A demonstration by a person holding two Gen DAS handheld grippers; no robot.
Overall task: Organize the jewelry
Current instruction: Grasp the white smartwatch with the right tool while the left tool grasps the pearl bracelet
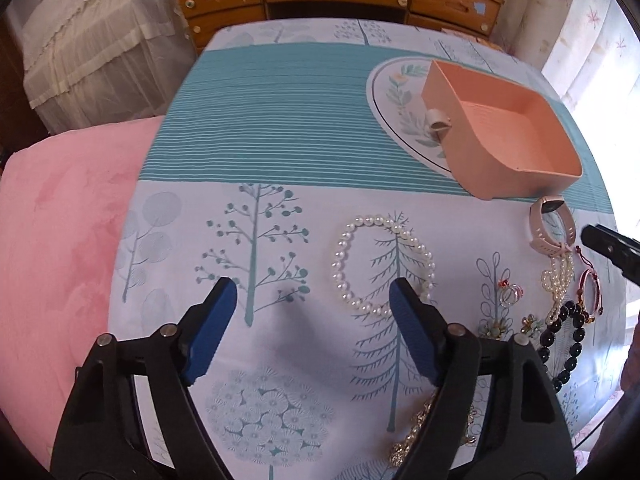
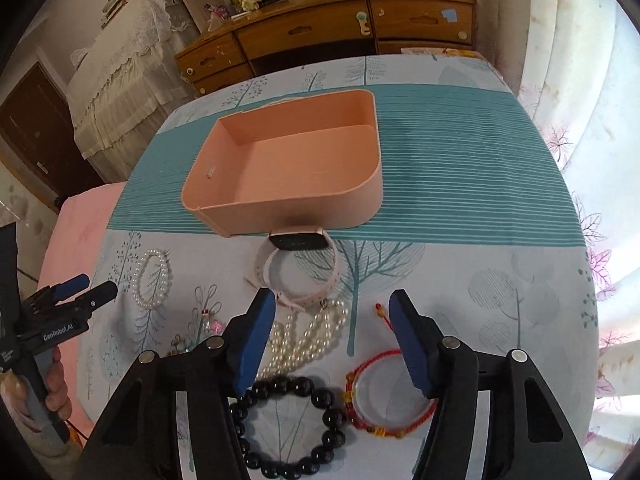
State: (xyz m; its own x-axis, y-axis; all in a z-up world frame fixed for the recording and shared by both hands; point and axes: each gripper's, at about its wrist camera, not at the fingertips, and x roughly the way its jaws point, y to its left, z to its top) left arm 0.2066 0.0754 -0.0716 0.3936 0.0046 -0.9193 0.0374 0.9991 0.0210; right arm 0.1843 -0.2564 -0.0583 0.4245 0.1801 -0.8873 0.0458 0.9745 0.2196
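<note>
An empty pink box (image 2: 288, 164) stands on the patterned tablecloth; it also shows in the left wrist view (image 1: 504, 136). A pink smartwatch (image 2: 298, 268) lies just in front of it. A white pearl bracelet (image 1: 380, 264) lies beside my left gripper's right finger. My left gripper (image 1: 312, 300) is open and empty above the cloth. My right gripper (image 2: 332, 312) is open and empty above a pearl strand (image 2: 308, 336), a black bead bracelet (image 2: 292, 424) and a red cord bracelet (image 2: 390, 396).
Small rings and flower earrings (image 1: 508, 308) lie between the bracelets. A gold chain (image 1: 416, 428) lies under my left gripper. A pink cushion (image 1: 60, 240) sits left of the table. A wooden dresser (image 2: 340, 28) stands behind it.
</note>
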